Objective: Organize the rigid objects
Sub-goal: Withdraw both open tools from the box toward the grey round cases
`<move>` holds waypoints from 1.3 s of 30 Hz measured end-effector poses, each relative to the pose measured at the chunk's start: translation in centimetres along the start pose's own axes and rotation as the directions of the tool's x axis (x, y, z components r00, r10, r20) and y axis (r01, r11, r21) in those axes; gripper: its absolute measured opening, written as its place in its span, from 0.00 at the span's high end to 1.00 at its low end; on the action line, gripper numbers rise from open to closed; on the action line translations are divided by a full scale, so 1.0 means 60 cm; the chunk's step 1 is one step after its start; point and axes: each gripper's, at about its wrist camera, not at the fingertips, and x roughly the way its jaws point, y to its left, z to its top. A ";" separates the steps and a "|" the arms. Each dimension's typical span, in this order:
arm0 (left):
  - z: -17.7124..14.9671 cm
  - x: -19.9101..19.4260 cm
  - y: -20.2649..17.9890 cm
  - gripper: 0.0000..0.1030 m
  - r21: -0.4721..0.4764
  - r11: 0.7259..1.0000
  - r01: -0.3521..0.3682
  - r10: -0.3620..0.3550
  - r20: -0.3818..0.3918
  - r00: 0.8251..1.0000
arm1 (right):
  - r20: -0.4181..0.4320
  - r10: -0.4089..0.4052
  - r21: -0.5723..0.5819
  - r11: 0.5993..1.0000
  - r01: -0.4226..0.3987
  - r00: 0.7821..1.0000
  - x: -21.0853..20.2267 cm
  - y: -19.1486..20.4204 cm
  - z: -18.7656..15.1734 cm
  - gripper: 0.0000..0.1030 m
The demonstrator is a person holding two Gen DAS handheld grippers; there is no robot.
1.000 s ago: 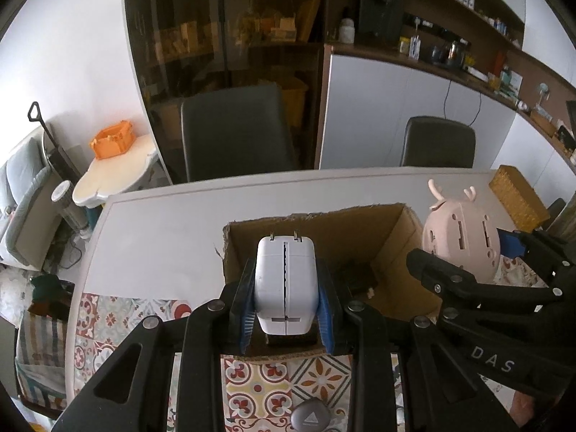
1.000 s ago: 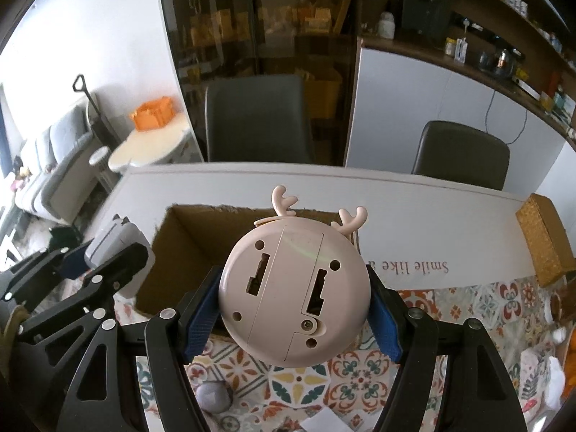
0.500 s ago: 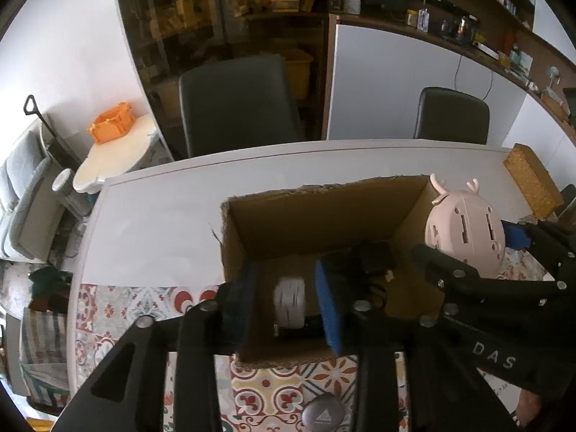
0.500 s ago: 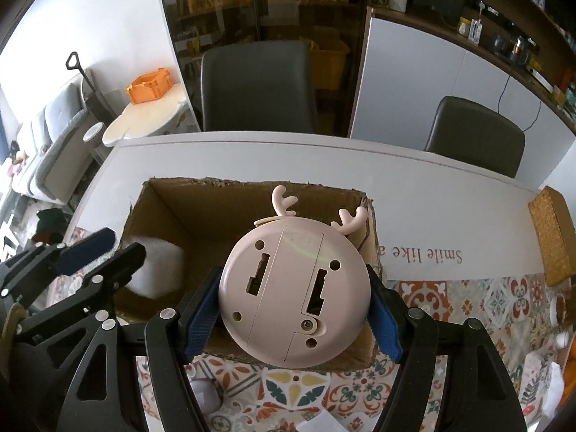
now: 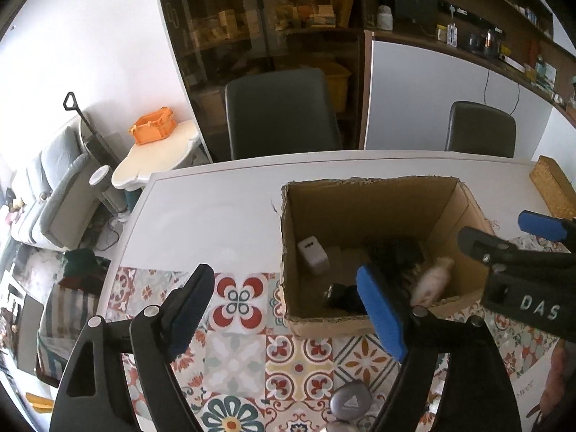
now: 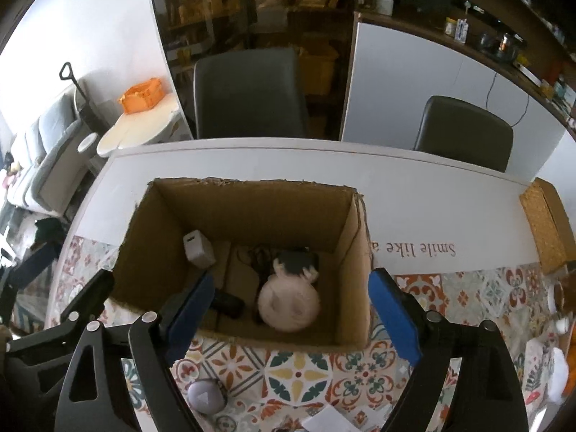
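Open brown cardboard box (image 6: 354,270) on the patterned table (image 6: 298,370). Both grippers' fingers have just been opening and hold nothing: left gripper (image 5: 284,309), right gripper (image 6: 291,316). In the box lie the white plug adapter (image 6: 197,248) at 10 o'clock and the pink round antlered gadget (image 6: 289,302) at 5 o'clock.

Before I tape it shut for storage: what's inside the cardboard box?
Inside the cardboard box: a white charger, a pink antlered gadget, dark items and cables. The gadget and near wall hide part of the floor.

Two dark chairs (image 5: 282,111) behind table; orange crate (image 5: 153,130) beyond.
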 end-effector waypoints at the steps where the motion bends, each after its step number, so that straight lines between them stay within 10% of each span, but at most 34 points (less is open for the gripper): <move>1: -0.003 -0.005 0.001 0.21 -0.001 1.000 0.008 -0.008 0.006 1.000 | 0.004 -0.008 0.006 1.000 0.007 1.000 -0.006 -0.001 -0.003 0.15; 17: -0.067 -0.134 0.003 0.21 -0.024 0.999 0.035 -0.032 0.115 0.993 | 0.135 -0.017 0.046 0.999 0.011 0.991 -0.148 -0.011 -0.094 0.15; 39: -0.198 -0.121 -0.027 0.21 -0.010 0.998 0.061 -0.061 -0.031 0.998 | 0.077 -0.031 0.069 0.997 0.026 0.997 -0.143 -0.029 -0.232 0.15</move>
